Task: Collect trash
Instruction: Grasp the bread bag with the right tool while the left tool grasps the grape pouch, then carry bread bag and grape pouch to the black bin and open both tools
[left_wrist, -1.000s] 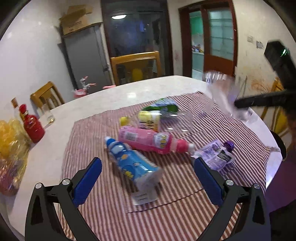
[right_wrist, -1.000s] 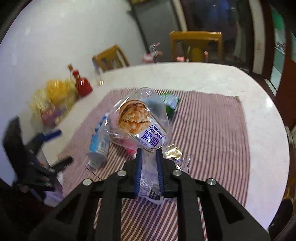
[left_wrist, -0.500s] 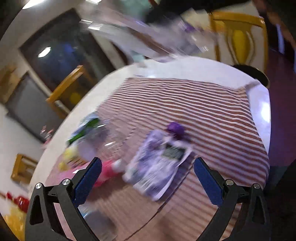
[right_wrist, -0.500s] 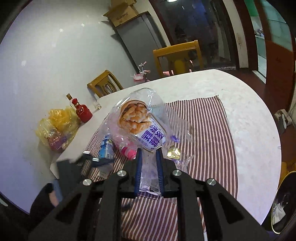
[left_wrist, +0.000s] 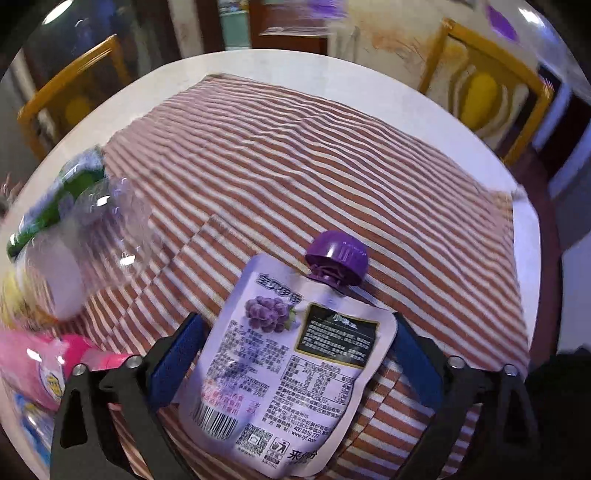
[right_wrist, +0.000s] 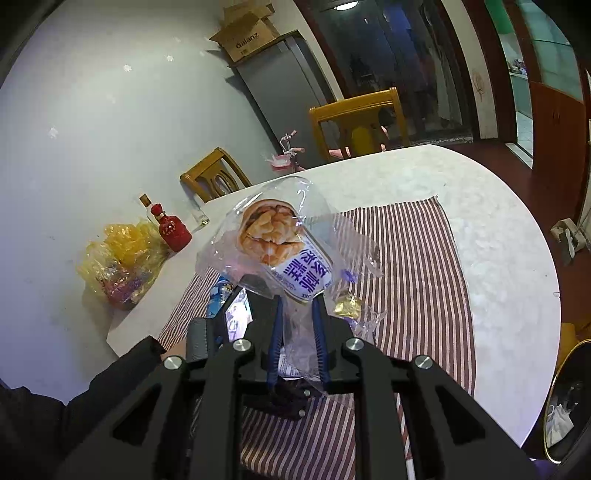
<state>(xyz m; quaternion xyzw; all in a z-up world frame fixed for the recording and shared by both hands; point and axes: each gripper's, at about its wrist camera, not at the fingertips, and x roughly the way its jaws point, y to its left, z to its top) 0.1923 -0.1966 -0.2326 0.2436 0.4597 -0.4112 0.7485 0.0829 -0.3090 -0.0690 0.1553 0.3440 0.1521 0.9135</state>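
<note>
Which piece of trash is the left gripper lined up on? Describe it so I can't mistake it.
On the round white table, look at the red-and-white striped cloth. Near its close edge, between the open blue fingers of the left gripper, lies a flat pale-purple drink pouch. Only it has a purple screw cap and a grape picture; its neighbours are bottles.

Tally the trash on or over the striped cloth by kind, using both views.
Bottles: 3 (pink bottle, blue bottle, clear bottle)
Pouches: 1 (purple-capped pouch)
Wrappers: 3 (bread bag in the right gripper, green packet, crumpled clear wrapper)
Total: 7
</note>
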